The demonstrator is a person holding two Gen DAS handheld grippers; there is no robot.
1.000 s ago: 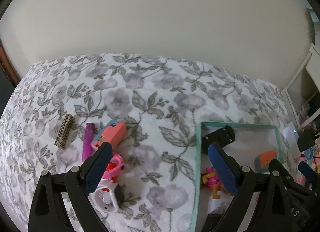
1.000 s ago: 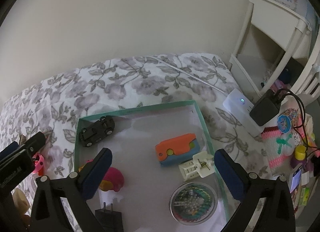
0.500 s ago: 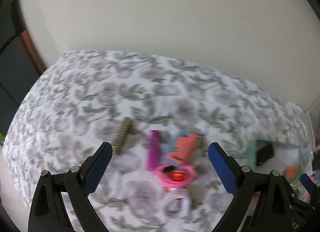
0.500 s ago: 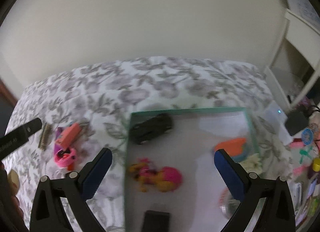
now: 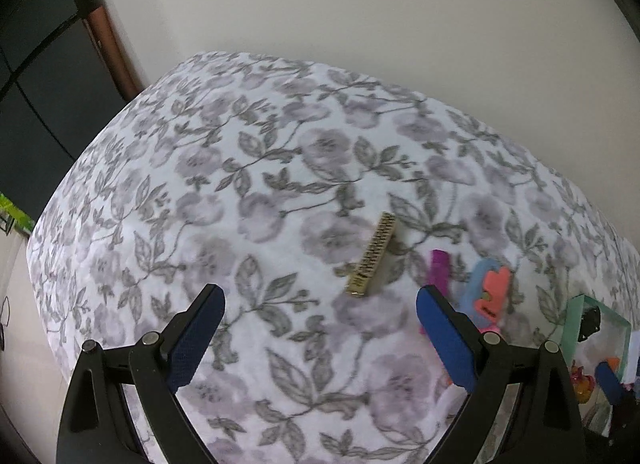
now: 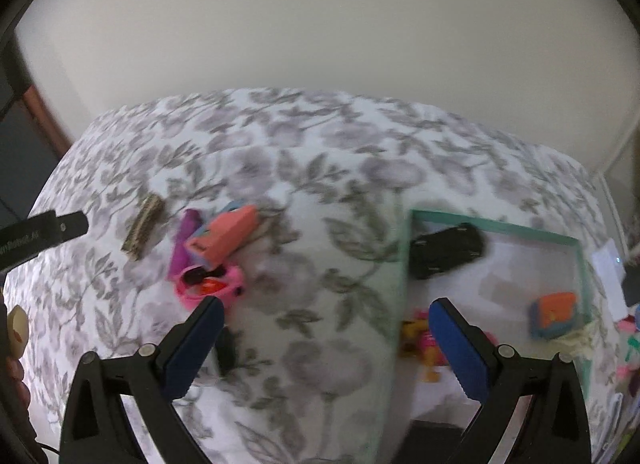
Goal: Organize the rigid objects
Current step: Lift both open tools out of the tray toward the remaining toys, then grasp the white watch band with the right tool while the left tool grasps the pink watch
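A gold comb-like bar (image 5: 372,256) (image 6: 143,227) lies on the floral bedspread (image 5: 240,191). Right of it sit a purple stick (image 5: 438,270) (image 6: 184,242), an orange and blue block (image 5: 490,288) (image 6: 226,238) and a pink toy (image 6: 210,284). A green-rimmed box (image 6: 404,248) (image 5: 572,320) holds a black toy car (image 6: 446,250), an orange and blue block (image 6: 554,314) and a pink and yellow figure (image 6: 420,338). My left gripper (image 5: 318,306) stands open above bare bedspread, left of the bar. My right gripper (image 6: 324,318) is open between the pink toy and the box.
A pale wall rises behind the bed. A dark door with a brown frame (image 5: 108,47) stands at the left. White devices and clutter (image 6: 612,260) lie right of the box. The other gripper's black body (image 6: 36,234) and a hand's edge (image 6: 16,360) show at the right view's left.
Both grippers have swung left. The box slid from the middle of the right view to its right side, and the loose toys moved right in the left view. Both stayed open.
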